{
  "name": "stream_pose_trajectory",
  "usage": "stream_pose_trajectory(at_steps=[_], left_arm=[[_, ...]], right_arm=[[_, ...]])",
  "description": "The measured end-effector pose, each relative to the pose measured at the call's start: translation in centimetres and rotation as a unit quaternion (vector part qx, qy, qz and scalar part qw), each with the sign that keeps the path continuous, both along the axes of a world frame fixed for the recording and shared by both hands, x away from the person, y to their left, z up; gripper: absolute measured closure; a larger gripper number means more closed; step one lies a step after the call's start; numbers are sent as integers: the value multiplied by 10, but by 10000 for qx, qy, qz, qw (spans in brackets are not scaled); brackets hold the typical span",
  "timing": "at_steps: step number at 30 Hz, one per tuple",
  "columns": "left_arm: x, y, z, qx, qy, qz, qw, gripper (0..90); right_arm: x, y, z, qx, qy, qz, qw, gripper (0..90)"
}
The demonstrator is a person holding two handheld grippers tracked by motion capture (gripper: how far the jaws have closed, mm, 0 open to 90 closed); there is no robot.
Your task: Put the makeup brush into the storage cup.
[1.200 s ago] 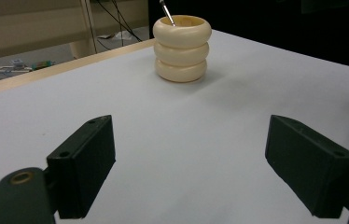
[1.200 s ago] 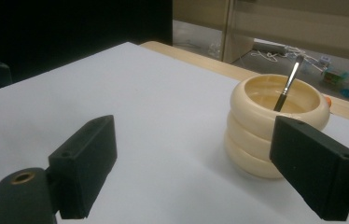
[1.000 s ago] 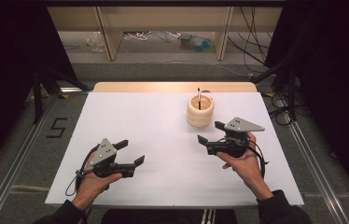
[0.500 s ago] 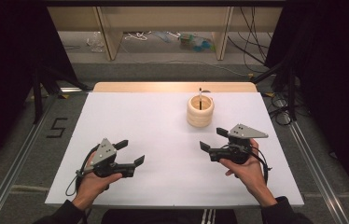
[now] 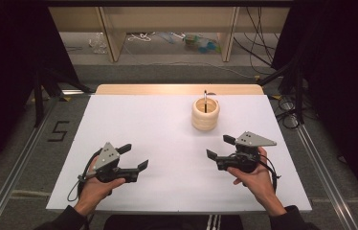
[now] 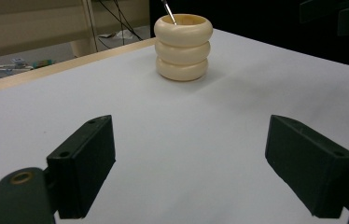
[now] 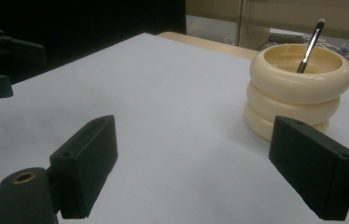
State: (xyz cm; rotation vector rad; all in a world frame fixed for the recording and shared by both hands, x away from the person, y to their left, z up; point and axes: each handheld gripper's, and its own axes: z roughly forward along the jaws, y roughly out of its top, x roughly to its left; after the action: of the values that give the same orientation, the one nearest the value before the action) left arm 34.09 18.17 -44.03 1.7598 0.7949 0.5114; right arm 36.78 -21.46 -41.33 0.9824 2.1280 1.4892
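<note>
This is a lab or recording studio set up for capture work. A white table stands between black curtains, with aluminium rails along the grey floor and a taped number five beside it. Loose cables trail past plain wooden shelving legs and scattered clutter behind.

1 overhead, 2 low views, shared holder

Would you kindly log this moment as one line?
left gripper: open, empty | right gripper: open, empty | holder: upright, pen inside | table: white
</note>
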Motion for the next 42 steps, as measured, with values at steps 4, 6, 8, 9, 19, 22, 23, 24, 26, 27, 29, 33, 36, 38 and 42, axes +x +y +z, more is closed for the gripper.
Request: stream_pose_trajectory(at_steps=[4,6,8,9,19,22,23,24,26,27,29,33,36,38,42], left_arm=[[0,0,0,7,1,-2,10000,160],[0,-1,-1,-20,28,-2,10000,160],[0,-1,-1,14,1,-15,10000,160],[0,-1,-1,-12,-9,-34,10000,160],[0,-1,-2,-1,-8,-32,10000,160],[0,-1,-2,-5,-4,-29,10000,160],[-1,-1,-1,19,4,-5,10000,160],[-1,-2,-1,16,3,-5,10000,160],[-1,-2,-1,19,4,-5,10000,160],[-1,-2,-1,21,6,-7,10000,160],[0,-1,-1,22,4,-7,10000,160],[-1,-2,-1,23,6,-9,10000,160],[-1,-2,-1,21,7,-10,10000,160],[0,-2,-1,27,6,-13,10000,160],[0,-2,-1,27,9,-12,10000,160]], right_arm=[[-2,-1,-2,-17,-27,10,10000,165],[-3,-1,-2,-55,-50,22,10000,165],[-4,0,-4,6,-44,90,10000,165],[-6,-1,-4,-50,9,62,10000,165],[-17,-1,-3,-1,-52,115,9999,163],[-18,-2,-4,-63,-31,122,9999,163],[-18,-2,-5,-16,-17,152,9999,163],[-18,-3,-5,-30,-21,143,9999,164],[-18,-3,-5,-2,-21,140,9999,164],[-18,-3,-5,12,-47,118,9999,164],[-18,-3,-4,25,-53,107,9999,164],[-19,-4,-4,-63,-3,96,9999,164],[-19,-4,-4,-51,0,97,9999,164],[-18,-4,-4,-34,-88,74,9999,164],[-17,-4,-5,30,-67,114,9999,164]])
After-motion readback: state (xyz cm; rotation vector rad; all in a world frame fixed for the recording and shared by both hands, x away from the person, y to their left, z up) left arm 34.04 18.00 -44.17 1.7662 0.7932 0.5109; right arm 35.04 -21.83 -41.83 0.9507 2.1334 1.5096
